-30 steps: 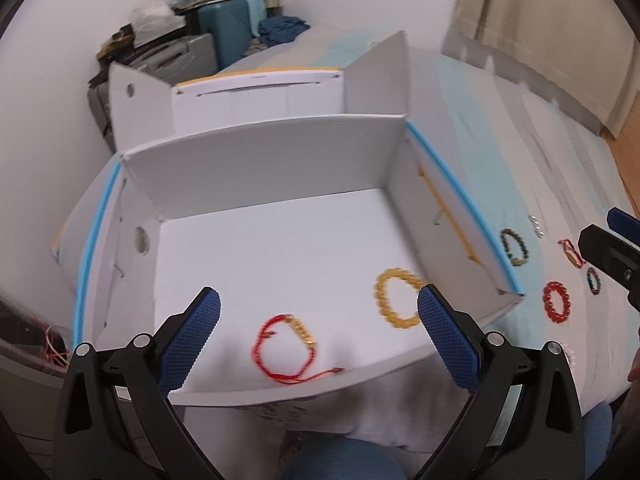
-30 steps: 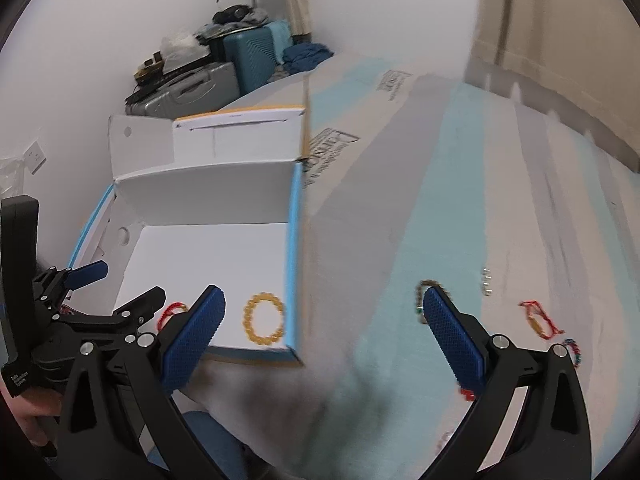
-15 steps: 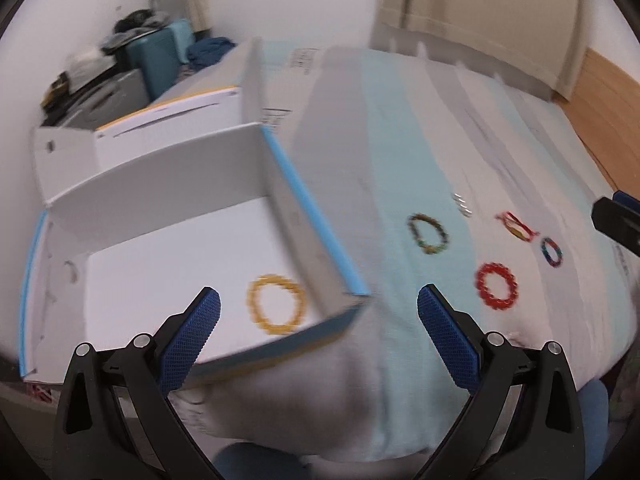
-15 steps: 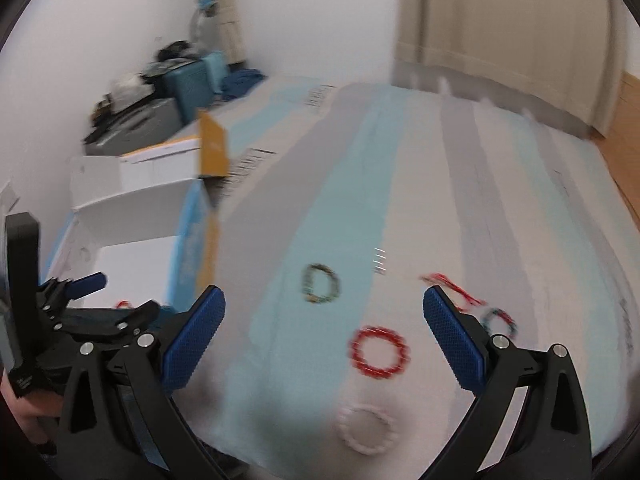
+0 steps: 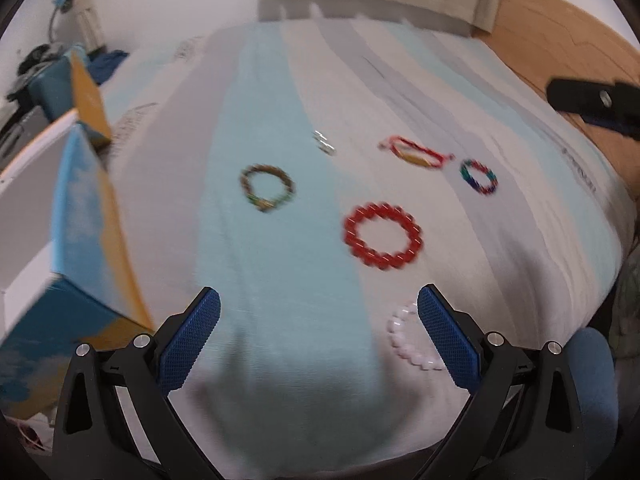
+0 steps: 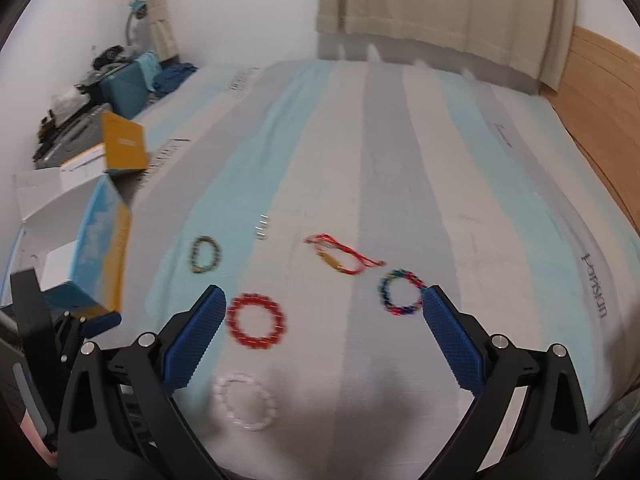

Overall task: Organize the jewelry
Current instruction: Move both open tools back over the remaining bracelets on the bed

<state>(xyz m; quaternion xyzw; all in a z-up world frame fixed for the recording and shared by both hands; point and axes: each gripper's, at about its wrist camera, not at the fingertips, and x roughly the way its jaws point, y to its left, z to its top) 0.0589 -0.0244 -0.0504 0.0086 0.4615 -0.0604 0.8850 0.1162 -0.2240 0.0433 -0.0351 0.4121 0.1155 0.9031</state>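
Observation:
Several bracelets lie on the striped bed cover: a red bead bracelet (image 5: 383, 235) (image 6: 256, 320), a green-brown one (image 5: 267, 188) (image 6: 205, 254), a red cord one (image 5: 416, 153) (image 6: 342, 258), a multicoloured one (image 5: 478, 176) (image 6: 401, 291), a white bead one (image 5: 408, 340) (image 6: 245, 401) and small silver rings (image 5: 324, 142) (image 6: 262, 226). My left gripper (image 5: 319, 334) is open above the cover, the white bracelet beside its right finger. My right gripper (image 6: 322, 340) is open over the red and white bracelets. The open white box (image 5: 60, 208) (image 6: 76, 232) stands at the left.
Suitcases and clutter (image 6: 112, 88) sit at the far left by the wall. A curtain (image 6: 440, 12) hangs behind the bed, and a wooden floor (image 6: 600, 100) shows on the right. The right gripper's tip (image 5: 592, 100) shows in the left wrist view.
Both grippers have swung right, away from the box and over the bracelets on the bed cover. Both stayed open and empty.

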